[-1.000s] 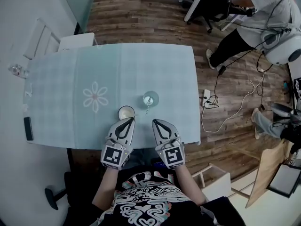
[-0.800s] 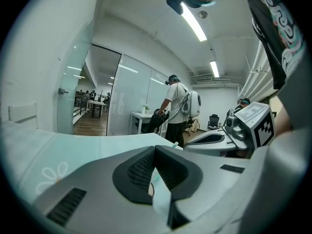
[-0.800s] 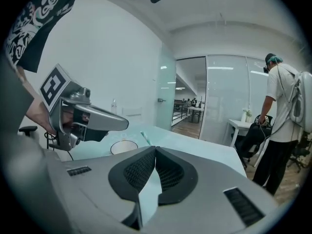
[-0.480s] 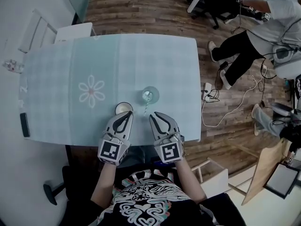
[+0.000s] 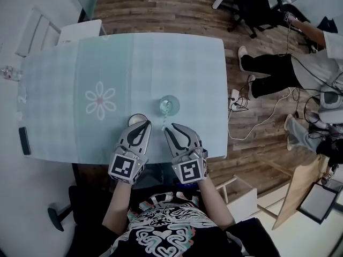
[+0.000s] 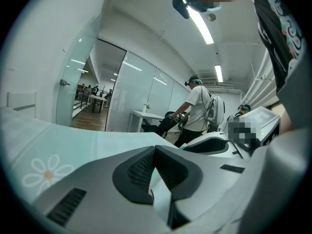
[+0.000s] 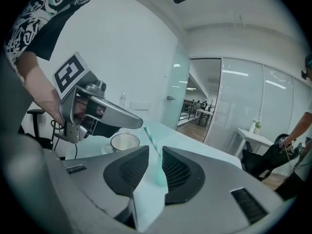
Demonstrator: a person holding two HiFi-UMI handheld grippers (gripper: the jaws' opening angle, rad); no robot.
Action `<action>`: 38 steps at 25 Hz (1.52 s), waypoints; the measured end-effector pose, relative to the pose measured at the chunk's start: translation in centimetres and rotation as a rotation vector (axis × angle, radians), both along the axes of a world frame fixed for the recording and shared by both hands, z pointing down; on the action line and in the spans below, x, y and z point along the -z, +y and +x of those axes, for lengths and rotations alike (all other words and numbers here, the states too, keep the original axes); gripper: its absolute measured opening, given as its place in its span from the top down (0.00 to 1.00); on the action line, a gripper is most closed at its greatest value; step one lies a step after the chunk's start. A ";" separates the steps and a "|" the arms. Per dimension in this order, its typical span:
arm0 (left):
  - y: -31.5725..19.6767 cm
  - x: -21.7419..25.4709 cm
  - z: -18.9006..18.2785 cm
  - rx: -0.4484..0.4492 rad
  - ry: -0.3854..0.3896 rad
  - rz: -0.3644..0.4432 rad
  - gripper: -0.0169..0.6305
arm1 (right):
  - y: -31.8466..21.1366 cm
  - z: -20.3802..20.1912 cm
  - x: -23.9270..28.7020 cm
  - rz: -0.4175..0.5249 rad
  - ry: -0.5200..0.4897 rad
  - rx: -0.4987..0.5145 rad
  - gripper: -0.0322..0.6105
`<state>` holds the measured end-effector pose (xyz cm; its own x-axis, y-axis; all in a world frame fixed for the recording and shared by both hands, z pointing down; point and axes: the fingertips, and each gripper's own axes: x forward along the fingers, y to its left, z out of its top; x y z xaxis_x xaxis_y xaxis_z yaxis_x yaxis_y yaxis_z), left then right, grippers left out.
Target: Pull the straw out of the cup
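Note:
A pale teal glass cup [image 5: 169,105] stands on the light teal table [image 5: 107,63] with a striped straw [image 5: 164,120] leaning out toward me. In the right gripper view the cup [image 7: 159,177] shows through the narrow gap of the jaws, and the straw [image 7: 149,134] rises above them. My right gripper [image 5: 170,128] is just short of the cup, slightly open, with nothing between its fingers. My left gripper [image 5: 147,125] is shut and empty beside a white cup [image 5: 137,121]. It also appears in the right gripper view [image 7: 137,123], over the white cup [image 7: 124,141].
A black phone [image 5: 24,141] lies near the table's left edge. A flower print [image 5: 99,100] marks the tabletop. A person [image 5: 284,68] stands to the right on the wooden floor, with cables [image 5: 241,111] by the table's right edge.
Both grippers sit a little nearer the cup, and the right one's tips have turned slightly left toward the straw. The person on the right has moved.

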<state>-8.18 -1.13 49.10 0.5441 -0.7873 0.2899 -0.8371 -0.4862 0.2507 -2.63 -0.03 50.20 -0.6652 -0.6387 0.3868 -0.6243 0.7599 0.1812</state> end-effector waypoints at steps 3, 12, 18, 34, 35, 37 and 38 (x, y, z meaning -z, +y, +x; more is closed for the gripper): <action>0.0 -0.1 0.2 -0.010 0.015 -0.016 0.98 | -0.2 -0.1 0.1 0.010 0.003 -0.004 0.83; -0.1 -0.5 0.3 -0.019 0.041 -0.038 0.98 | -0.6 -1.3 -0.2 0.034 0.033 0.019 0.83; -0.2 -0.5 0.4 -0.023 0.038 -0.044 0.98 | -0.9 -1.6 -0.3 0.052 0.039 0.006 0.83; -0.6 -0.4 0.5 -0.048 0.052 -0.045 0.98 | -1.4 -2.6 0.0 0.065 0.023 -0.028 0.84; -0.5 -0.4 0.4 -0.048 0.052 -0.047 0.98 | -1.5 -2.5 0.0 0.062 0.018 -0.036 0.85; -0.4 -0.5 0.3 -0.046 0.053 -0.051 0.98 | -1.7 -2.4 0.1 0.059 0.009 -0.051 0.85; -0.4 -0.6 0.3 -0.046 0.053 -0.053 0.98 | -1.8 -2.3 0.1 0.057 0.006 -0.058 0.86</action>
<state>-7.91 -1.53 49.68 0.5950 -0.7457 0.2998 -0.7991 -0.5086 0.3206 -4.92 -1.86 50.06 -0.6243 -0.6973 0.3522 -0.6657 0.7108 0.2273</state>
